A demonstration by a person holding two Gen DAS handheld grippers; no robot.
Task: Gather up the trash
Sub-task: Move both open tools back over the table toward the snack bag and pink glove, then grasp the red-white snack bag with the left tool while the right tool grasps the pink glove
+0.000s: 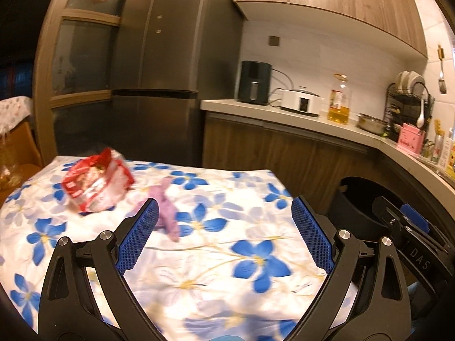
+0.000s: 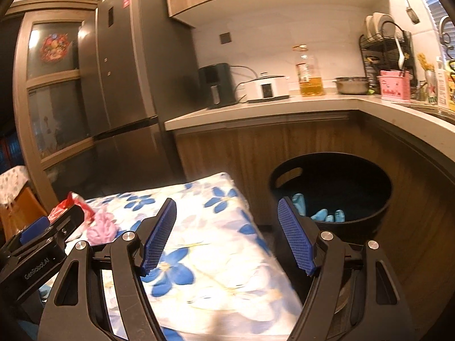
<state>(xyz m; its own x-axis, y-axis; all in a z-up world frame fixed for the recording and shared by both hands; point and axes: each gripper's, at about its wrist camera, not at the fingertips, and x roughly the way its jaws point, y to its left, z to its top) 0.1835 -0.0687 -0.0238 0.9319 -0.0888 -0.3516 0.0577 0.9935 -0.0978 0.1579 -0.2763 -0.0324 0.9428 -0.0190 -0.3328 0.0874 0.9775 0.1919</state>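
Observation:
A red and white snack wrapper (image 1: 96, 184) lies at the far left of the table with the blue-flower cloth (image 1: 227, 255). A crumpled pink-purple glove (image 1: 167, 210) lies just right of it, behind my left finger pad. My left gripper (image 1: 224, 227) is open and empty above the table. My right gripper (image 2: 227, 227) is open and empty over the table's right edge. A black bin (image 2: 369, 216) stands on the floor right of the table, with blue gloves (image 2: 327, 214) inside. The wrapper (image 2: 71, 207) and pink glove (image 2: 102, 230) also show in the right wrist view.
A kitchen counter (image 2: 256, 110) runs behind, with an air fryer (image 2: 217, 85), a white cooker (image 2: 267, 88), an oil bottle (image 2: 310, 76) and a dish rack (image 2: 384, 45). A grey fridge (image 1: 159, 56) stands behind the table. My right gripper's body (image 1: 409, 236) shows at the left view's right edge.

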